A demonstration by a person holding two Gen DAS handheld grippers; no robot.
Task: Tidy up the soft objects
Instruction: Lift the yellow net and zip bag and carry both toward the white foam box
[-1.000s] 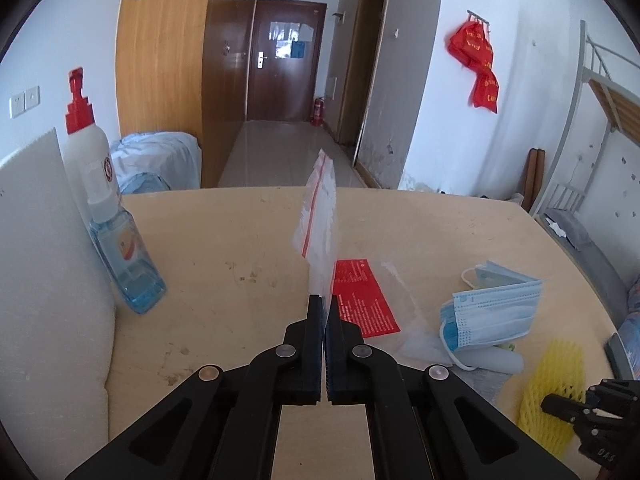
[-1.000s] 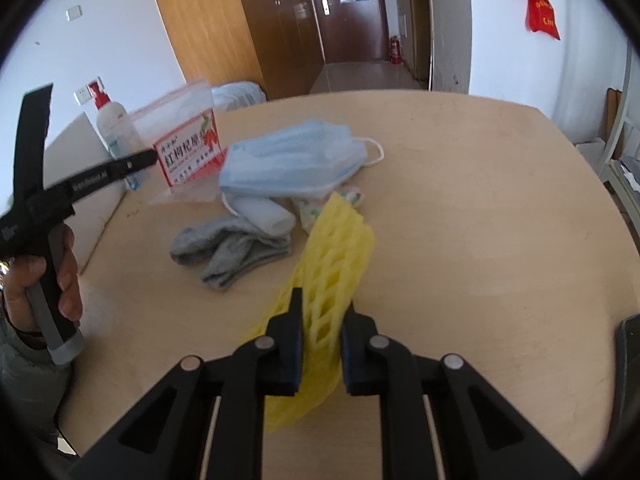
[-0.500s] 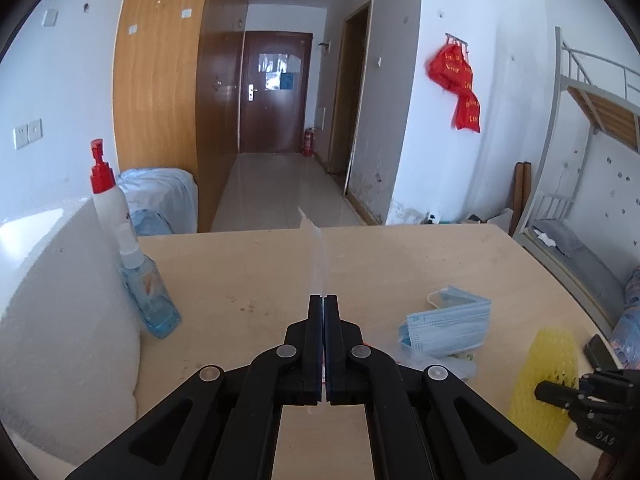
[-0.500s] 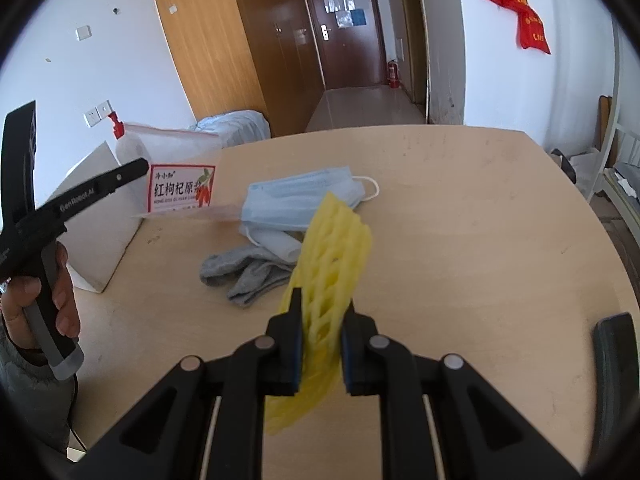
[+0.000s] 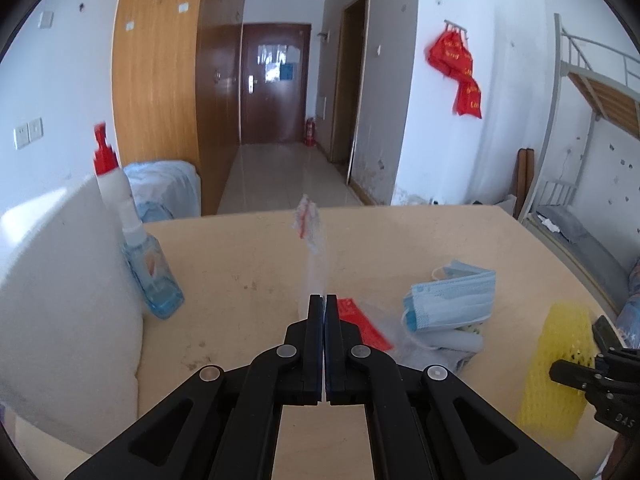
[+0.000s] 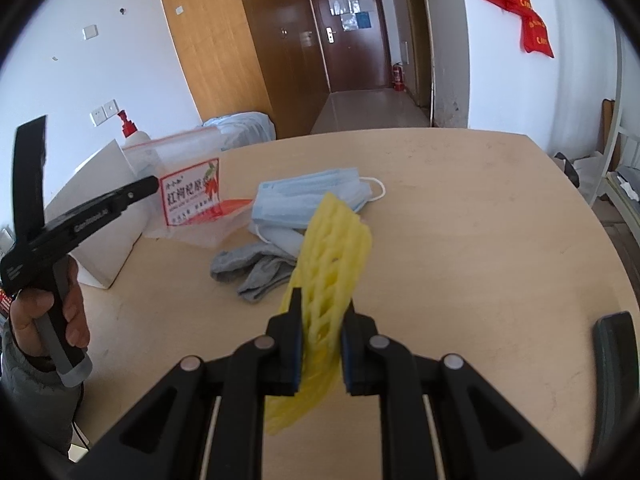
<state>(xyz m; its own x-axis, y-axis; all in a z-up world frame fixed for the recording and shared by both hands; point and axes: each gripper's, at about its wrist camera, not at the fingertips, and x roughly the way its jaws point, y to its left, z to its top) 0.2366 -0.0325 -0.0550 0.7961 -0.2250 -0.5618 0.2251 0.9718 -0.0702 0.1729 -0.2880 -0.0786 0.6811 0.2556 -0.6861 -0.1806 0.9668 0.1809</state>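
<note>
Left gripper [image 5: 324, 300] pinches bag [image 6: 188, 196] edge, holding mouth up; right gripper [image 6: 320, 312] squeezes yellow net [image 6: 332, 248], mid-frame (probably going in bag)

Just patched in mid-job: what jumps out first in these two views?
The yellow foam net stands out most, pinched in the right tool and held up above the table. Next is the clear zip bag with a red label, clamped at its edge by the shut left tool at the table's left. Between them lie blue masks on grey socks.
</note>
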